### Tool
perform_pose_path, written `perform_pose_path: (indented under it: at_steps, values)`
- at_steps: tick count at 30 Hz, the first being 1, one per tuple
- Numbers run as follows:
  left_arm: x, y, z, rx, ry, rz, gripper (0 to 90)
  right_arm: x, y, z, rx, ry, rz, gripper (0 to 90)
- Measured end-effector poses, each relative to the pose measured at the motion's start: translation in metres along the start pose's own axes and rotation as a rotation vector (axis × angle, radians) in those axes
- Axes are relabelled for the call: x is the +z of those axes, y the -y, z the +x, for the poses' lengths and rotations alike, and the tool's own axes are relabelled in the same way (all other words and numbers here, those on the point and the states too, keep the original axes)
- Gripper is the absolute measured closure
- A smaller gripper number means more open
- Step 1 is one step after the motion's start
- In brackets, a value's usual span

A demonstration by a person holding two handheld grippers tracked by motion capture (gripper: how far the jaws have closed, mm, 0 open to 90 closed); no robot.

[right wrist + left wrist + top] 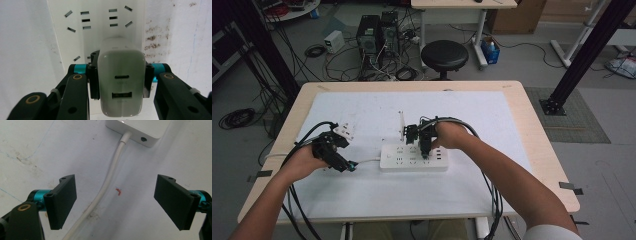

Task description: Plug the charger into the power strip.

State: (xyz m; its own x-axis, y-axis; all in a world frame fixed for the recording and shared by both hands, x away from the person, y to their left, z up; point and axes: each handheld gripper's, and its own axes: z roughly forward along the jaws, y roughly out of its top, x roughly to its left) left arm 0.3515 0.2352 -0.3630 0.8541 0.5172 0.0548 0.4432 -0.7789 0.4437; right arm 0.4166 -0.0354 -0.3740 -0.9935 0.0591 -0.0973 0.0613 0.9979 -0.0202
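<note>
At table centre: charger (pixel 121 82) clamped by its flat sides in right gripper (pixel 121 80), over strip (pixel 414 159) sockets at 12 o'clock. Rigid, smooth, likely light; best held mid-body. Left gripper (pixel 115 205) wide open, empty, astride cord (pixel 110 180).

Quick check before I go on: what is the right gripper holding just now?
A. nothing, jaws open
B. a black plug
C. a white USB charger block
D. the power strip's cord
C: in the right gripper view the right gripper has its jaws clamped on the sides of a white USB charger, over the power strip.
</note>
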Motion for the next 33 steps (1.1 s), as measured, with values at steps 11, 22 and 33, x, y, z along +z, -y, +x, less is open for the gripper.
perform_pose_path:
  at_steps: [11, 22, 33]
  values:
    - [-0.001, 0.002, 0.003, -0.013, -0.005, -0.001, 18.3, 0.000, 0.008, -0.004, 0.028, -0.052, -0.089, 37.0]
    - [-0.004, 0.001, -0.001, -0.009, -0.016, -0.010, 18.3, -0.023, 0.023, -0.019, 0.191, -0.026, -0.243, 9.5]
    - [-0.010, 0.002, -0.004, -0.009, -0.025, -0.023, 18.2, -0.046, 0.056, -0.028, 0.308, 0.034, -0.293, 0.6]
